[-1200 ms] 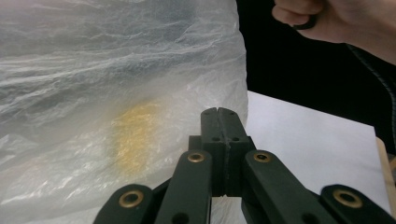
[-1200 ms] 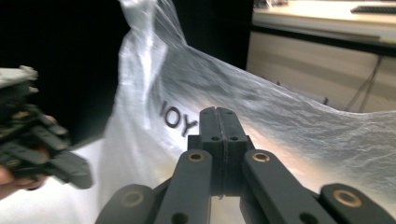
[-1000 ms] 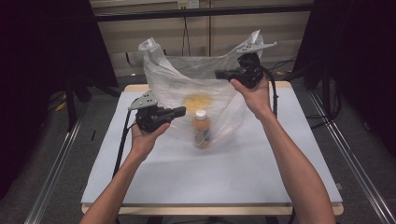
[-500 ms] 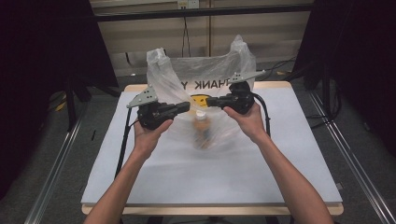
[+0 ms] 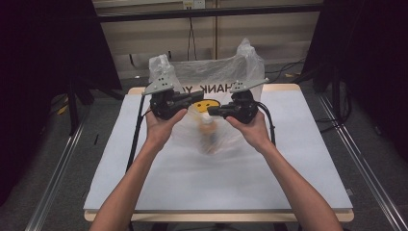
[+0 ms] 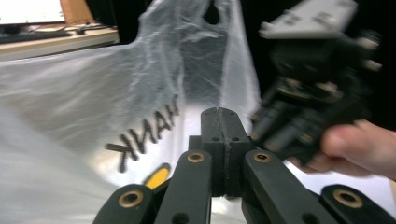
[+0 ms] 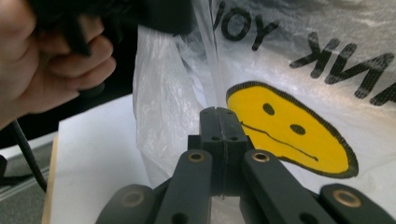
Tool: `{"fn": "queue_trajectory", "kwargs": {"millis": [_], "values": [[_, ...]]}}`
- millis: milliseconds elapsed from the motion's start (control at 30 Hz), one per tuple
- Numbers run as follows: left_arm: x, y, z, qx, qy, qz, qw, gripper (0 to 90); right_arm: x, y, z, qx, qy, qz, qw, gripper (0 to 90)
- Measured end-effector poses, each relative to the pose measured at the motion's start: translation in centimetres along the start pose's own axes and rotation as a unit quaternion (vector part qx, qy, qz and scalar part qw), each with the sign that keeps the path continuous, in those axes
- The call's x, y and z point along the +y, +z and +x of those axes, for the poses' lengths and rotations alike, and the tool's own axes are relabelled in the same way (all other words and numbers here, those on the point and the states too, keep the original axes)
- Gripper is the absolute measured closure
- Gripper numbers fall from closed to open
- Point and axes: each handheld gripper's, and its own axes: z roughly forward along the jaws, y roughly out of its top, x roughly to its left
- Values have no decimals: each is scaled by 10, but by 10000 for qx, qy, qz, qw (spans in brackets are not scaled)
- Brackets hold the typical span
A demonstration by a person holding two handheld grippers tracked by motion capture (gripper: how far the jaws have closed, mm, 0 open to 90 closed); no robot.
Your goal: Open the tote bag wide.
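A clear plastic bag [image 5: 211, 91] printed with THANK YOU and a yellow smiley face [image 7: 289, 130] stands at the back middle of the white table [image 5: 298, 163]. Through its film a bottle [image 5: 209, 134] with an orange top shows blurred. My left gripper [image 5: 196, 99] and right gripper [image 5: 212, 111] meet tip to tip in front of the bag, just above the bottle. Both are shut. In the right gripper view a thin strand of bag film [image 7: 214, 79] rises out of the closed jaws. In the left gripper view the closed jaws press against the bag [image 6: 93, 107], with the other hand [image 6: 359, 149] close by.
Black cables [image 5: 137, 130] trail from both grippers across the table to its edges. Dark frame posts [image 5: 74, 96] stand on either side of the table, and a wall with a cable [image 5: 191, 33] lies behind. Bare white tabletop lies in front of the forearms.
The right gripper came down from high at the right and the left moved inward. The two now meet at the middle, drawing the bag's top edges together over the bottle.
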Motion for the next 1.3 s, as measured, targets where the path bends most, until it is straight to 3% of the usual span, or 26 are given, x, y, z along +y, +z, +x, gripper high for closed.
{"fn": "queue_trajectory", "kwargs": {"millis": [100, 167, 267, 300, 367, 500, 600, 700, 833, 867, 933, 967, 1000, 1033, 1067, 1100, 1167, 1267, 1300], "values": [[-8, 8, 9, 187, 29, 356, 9992, 900, -1, -1, -1, -33, -35, 142, 9999, 900], [-9, 11, 8, 178, 61, 419, 9989, 900, 0, -2, -2, -44, -42, 108, 9999, 900], [-6, 13, 3, -36, 42, 308, 9995, 900, 1, 1, -1, -71, -69, 140, 9999, 900], [-3, 16, -4, -186, 179, 312, 9992, 900, 1, 2, 0, -38, -74, 153, 9998, 900], [-2, 17, -7, -209, 234, 353, 9989, 900, 0, 4, 2, 0, -78, 154, 9999, 900], [-7, 25, 1, 133, 226, 638, 9976, 900, -2, 12, 8, 93, -139, 372, 9992, 900], [-15, 23, 9, 237, 150, 771, 9966, 900, -5, 9, 8, 74, -128, 382, 9992, 900], [-30, 20, 21, 471, 90, 1091, 9929, 900, -6, 2, 0, -47, -51, 307, 9995, 900], [-37, 22, 27, 441, 72, 1161, 9922, 900, -2, -3, -9, -357, 31, 154, 9992, 900], [-38, 23, 28, 448, 65, 1216, 9916, 900, 5, -4, -16, -625, 32, 72, 9980, 900], [-40, 25, 26, 428, 107, 1374, 9895, 900, 7, -4, -21, -691, 122, 17, 9975, 900], [-41, 27, 25, 436, 136, 1477, 9880, 900, 7, -1, -33, -904, 253, 90, 9955, 900], [-43, 28, 25, 438, 194, 1564, 9865, 900, 7, -1, -33, -904, 253, 90, 9955, 900], [-44, 28, 25, 439, 206, 1615, 9857, 900, 1, 6, -42, -1025, 327, 298, 9938, 900], [-46, 29, 25, 422, 243, 1701, 9842, 900, 1, 6, -42, -1025, 327, 298, 9938, 900], [-47, 30, 26, 408, 294, 1784, 9827, 900, -8, 14, -47, -989, 371, 526, 9930, 900], [-54, 33, 25, 406, 319, 1972, 9790, 900, -17, 22, -47, -868, 338, 734, 9929, 900], [-58, 31, 22, 336, 286, 2062, 9775, 900, -29, 26, -40, -676, 275, 957, 9927, 900], [-59, 25, 16, 263, 506, 2202, 9738, 900, -32, 25, -36, -628, 221, 1008, 9927, 900]]}}
